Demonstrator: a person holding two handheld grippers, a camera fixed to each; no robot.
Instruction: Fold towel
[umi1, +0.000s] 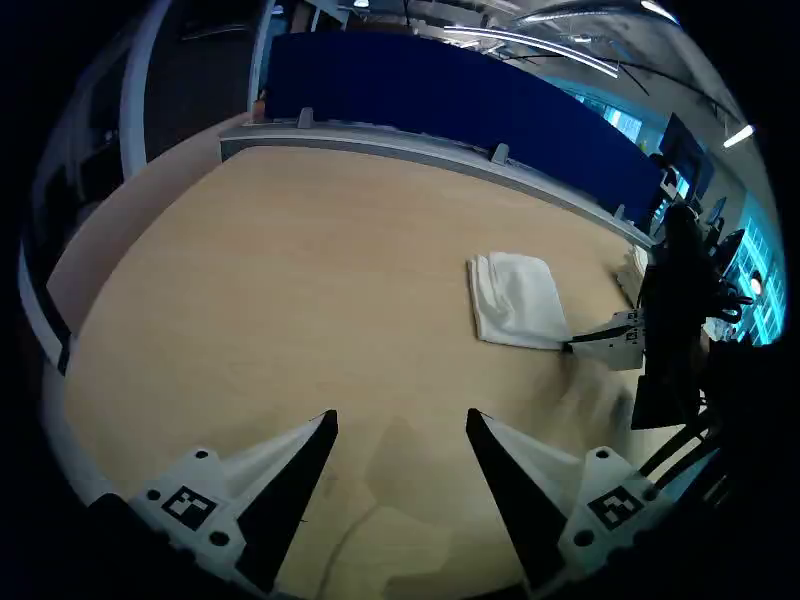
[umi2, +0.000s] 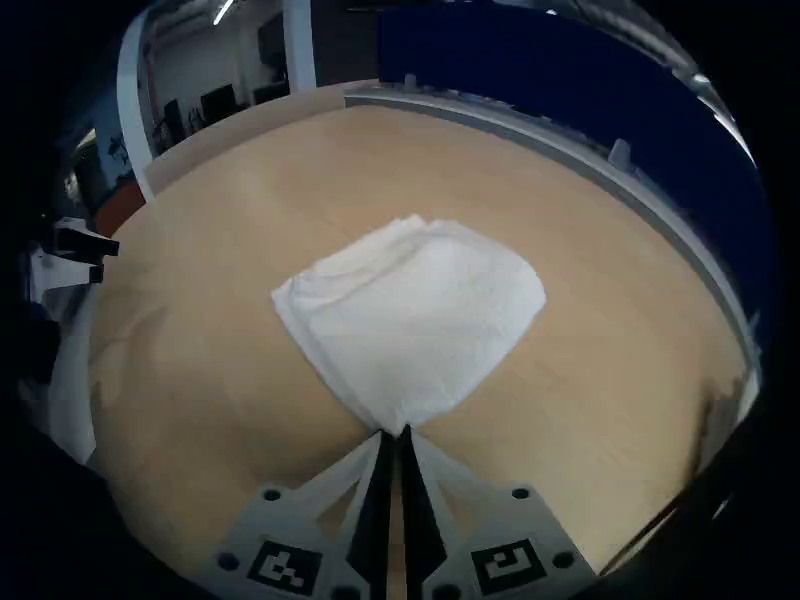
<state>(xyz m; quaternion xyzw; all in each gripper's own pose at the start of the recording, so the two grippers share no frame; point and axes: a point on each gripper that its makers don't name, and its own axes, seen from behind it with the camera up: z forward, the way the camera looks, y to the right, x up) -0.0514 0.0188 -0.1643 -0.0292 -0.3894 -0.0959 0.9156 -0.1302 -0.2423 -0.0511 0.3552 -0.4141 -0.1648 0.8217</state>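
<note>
Pale wood table spreads under me. A white folded towel lies flat on it, ahead and to the right of my left gripper, whose fingers gape wide over bare wood. My right gripper pinches the towel's near corner, fingers almost together

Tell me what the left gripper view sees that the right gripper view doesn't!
Left gripper view: the left gripper wide open over the table, and the right gripper seen from the side at the towel corner, with monitors behind it.
Right gripper view: the towel up close, its folded layers along one edge, and the right gripper's fingers shut on the nearest corner.
Both: the white towel, the wooden table and the blue divider.
</note>
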